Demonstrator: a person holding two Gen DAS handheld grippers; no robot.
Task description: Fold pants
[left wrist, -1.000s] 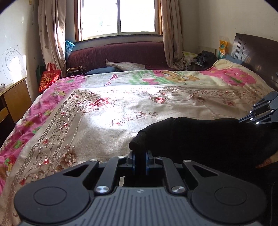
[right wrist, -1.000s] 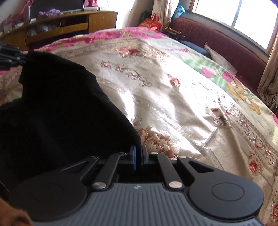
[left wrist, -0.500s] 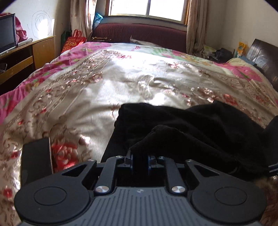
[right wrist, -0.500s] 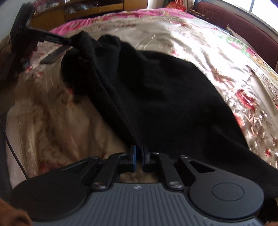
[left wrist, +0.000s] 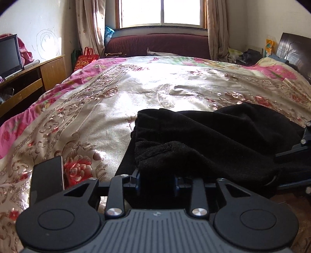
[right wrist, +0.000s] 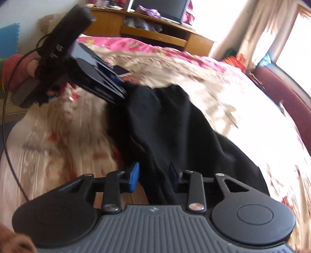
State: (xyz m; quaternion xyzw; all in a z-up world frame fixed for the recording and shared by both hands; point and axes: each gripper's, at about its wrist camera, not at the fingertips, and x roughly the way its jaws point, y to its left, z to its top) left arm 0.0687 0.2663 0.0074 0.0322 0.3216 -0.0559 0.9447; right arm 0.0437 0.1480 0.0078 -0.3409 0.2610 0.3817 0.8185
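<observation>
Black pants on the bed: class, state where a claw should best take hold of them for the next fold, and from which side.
Probably the black pants at their bunched near edge, in front of the left claw, coming low from the bed's near side. That edge stands up off the bedspread as a roll that open jaws can straddle; farther in, the cloth lies flatter.

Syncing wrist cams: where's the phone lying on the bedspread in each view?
Left wrist: phone, lower left, flat on the bedspread, left of the black pants.
Right wrist: phone, upper left, partly behind the left hand-held gripper.
Shared landmark: TV.
</observation>
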